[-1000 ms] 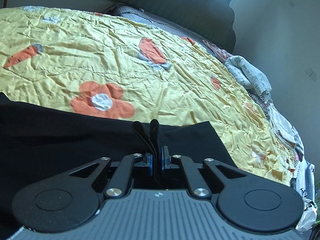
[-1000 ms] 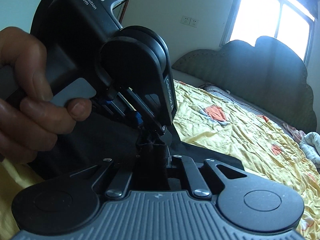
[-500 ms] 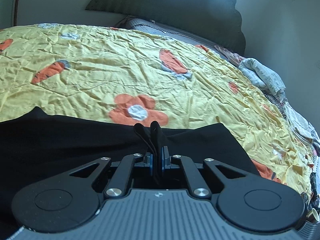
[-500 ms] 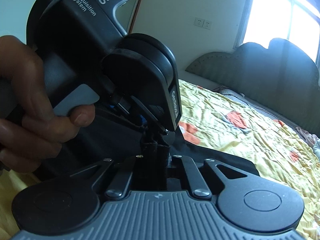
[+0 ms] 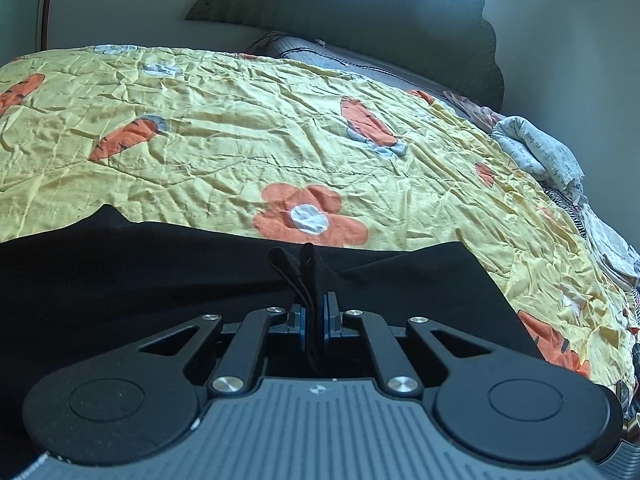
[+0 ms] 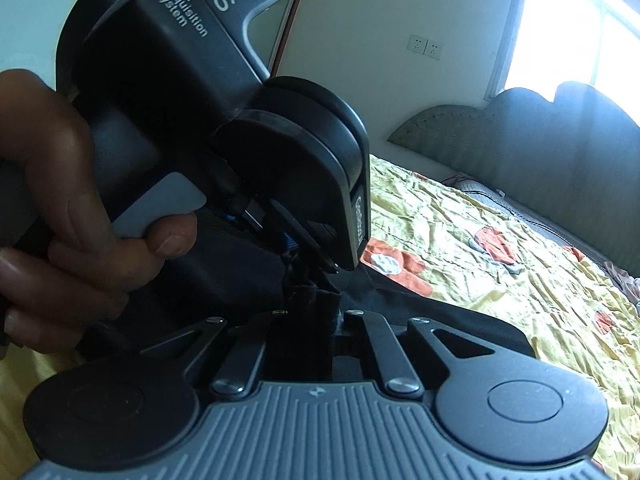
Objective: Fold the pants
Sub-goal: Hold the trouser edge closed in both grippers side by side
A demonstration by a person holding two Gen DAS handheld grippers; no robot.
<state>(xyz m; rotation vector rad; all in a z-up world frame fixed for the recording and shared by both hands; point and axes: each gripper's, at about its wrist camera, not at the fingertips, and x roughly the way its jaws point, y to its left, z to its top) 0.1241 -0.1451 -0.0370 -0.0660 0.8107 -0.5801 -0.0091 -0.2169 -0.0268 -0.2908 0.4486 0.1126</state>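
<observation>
Black pants (image 5: pixel 132 280) lie spread across the near part of a yellow flowered bedspread (image 5: pixel 240 148). My left gripper (image 5: pixel 314 312) is shut on a bunched fold of the pants' edge, which sticks up between the blue pads. In the right wrist view my right gripper (image 6: pixel 316 316) is also shut on a thick wad of the black pants (image 6: pixel 440 320). The left gripper (image 6: pixel 304 256) hangs just ahead of it, almost touching, with a hand (image 6: pixel 72 216) around its handle.
A padded dark headboard (image 5: pixel 360 28) stands at the far end of the bed. Rumpled white and patterned bedding (image 5: pixel 540 152) lies along the bed's right edge. A bright window (image 6: pixel 580 32) and wall sockets (image 6: pixel 424 46) are behind.
The left wrist view has swung rightwards across the bedspread, so the orange flower sits further right. Both grippers stay shut on the pants and close together.
</observation>
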